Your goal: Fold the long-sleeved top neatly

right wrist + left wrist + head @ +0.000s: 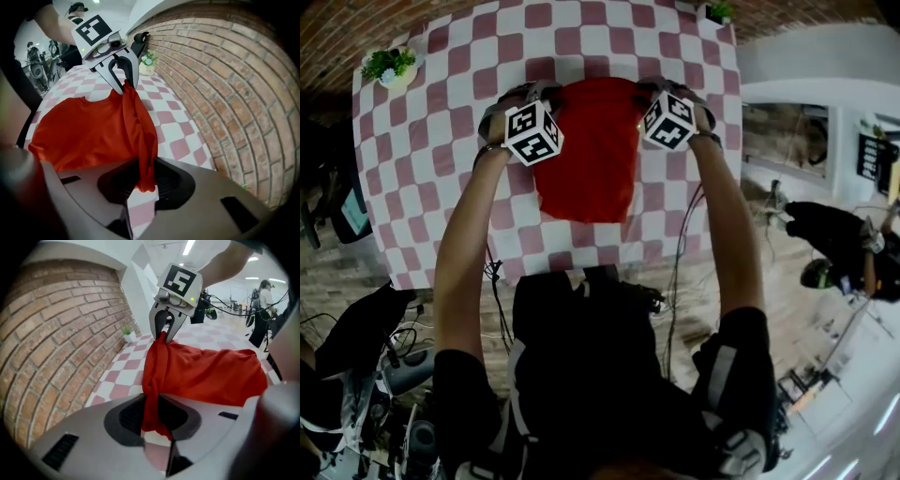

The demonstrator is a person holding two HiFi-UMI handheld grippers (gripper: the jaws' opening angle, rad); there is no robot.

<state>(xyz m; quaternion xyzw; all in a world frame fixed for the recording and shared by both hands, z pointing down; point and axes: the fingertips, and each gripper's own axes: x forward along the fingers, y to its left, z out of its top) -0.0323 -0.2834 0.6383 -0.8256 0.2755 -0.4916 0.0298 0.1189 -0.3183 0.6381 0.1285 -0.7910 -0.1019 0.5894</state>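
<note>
A red long-sleeved top (586, 150) lies on the red-and-white checked table (441, 150), its far edge lifted. My left gripper (534, 98) is shut on that edge's left corner, and my right gripper (661, 92) on its right corner. In the left gripper view a bunched fold of the red top (197, 371) runs down between my left gripper (152, 416) pads, and the right gripper (164, 331) pinches the other corner beyond. The right gripper view mirrors this: the red top (93, 131) hangs in my right gripper (143, 180), with the left gripper (123, 77) opposite.
A small potted plant (389, 66) stands at the table's far left corner and another (717, 11) at the far right. A brick wall (225, 93) runs along the table's far side. A person (844, 253) and cables are on the floor to the right.
</note>
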